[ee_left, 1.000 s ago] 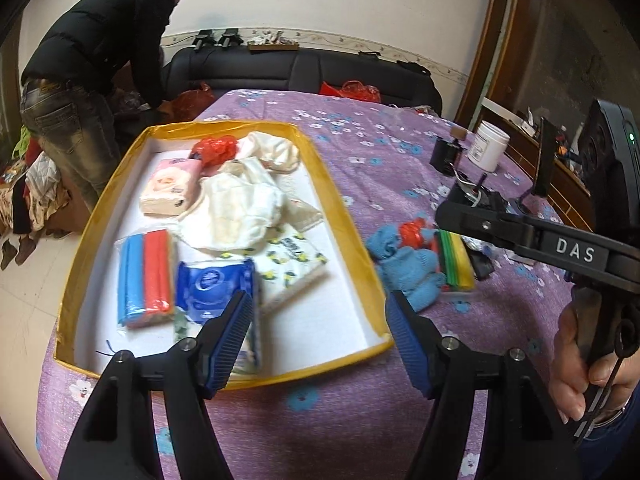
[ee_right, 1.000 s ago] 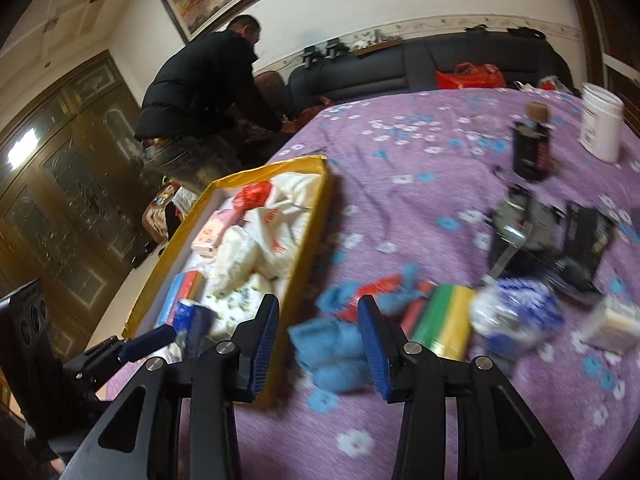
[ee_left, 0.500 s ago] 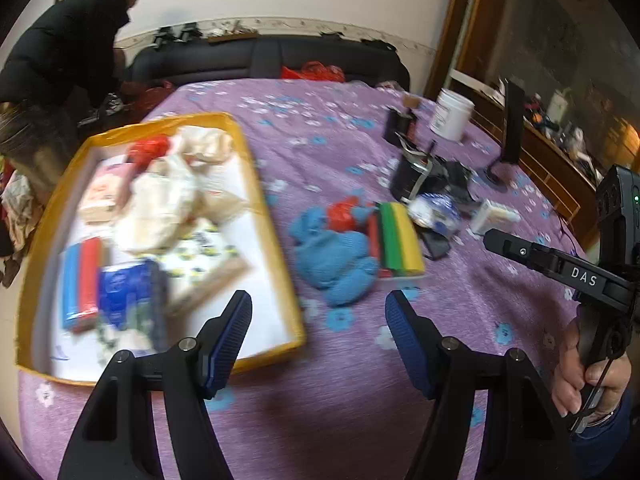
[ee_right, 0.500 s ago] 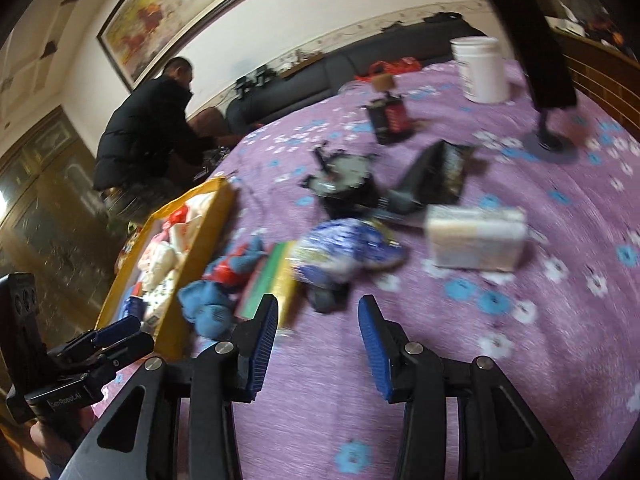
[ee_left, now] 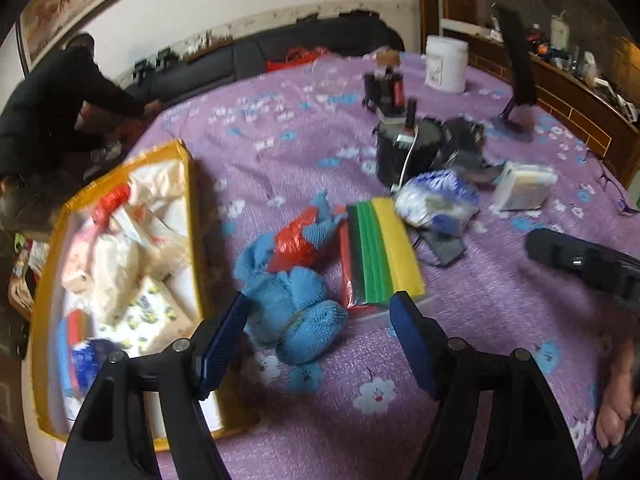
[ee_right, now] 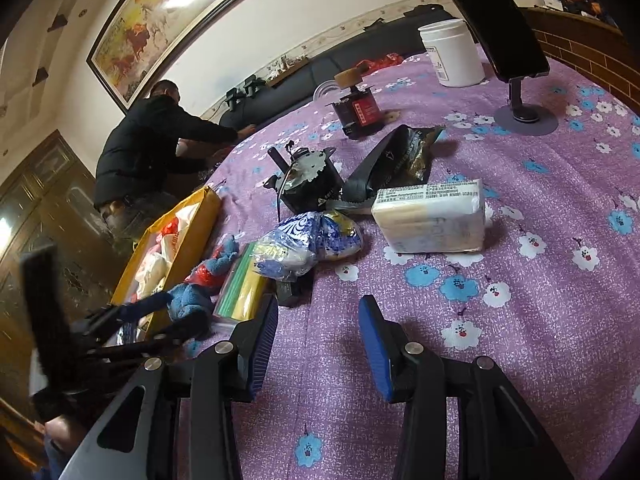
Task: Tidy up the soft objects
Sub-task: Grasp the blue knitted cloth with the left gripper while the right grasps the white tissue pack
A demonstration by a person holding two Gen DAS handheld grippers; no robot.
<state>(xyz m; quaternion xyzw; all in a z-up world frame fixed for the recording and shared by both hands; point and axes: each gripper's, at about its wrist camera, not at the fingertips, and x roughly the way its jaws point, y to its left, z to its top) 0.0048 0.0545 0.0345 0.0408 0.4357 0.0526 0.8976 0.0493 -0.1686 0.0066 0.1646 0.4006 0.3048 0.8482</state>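
My left gripper (ee_left: 318,336) hangs low over the purple tablecloth with its jaws opening. A fluffy blue cloth (ee_left: 296,304) lies between and just beyond its pads, which do not press on it. A red plastic bag (ee_left: 296,244) rests on the cloth. A pack of green and yellow sponges (ee_left: 380,248) lies right of it. The yellow-rimmed tray (ee_left: 192,208) on the left holds tissue packs and bags. My right gripper (ee_right: 318,340) is open and empty above bare cloth. Beyond it are a blue-white bag (ee_right: 312,240) and a wrapped tissue pack (ee_right: 432,220).
A black motor (ee_left: 404,152), a dark pouch (ee_right: 400,160), a red-labelled box (ee_right: 360,112), a white tub (ee_left: 446,64) and a phone stand (ee_right: 520,112) stand farther back. A person in a black jacket (ee_right: 152,148) bends by the sofa beyond the table's far left edge.
Both views have swung right, away from the tray. The left gripper now sits over the blue cloth with its jaws slightly wider. The right gripper has moved from that cloth toward the tissue pack.
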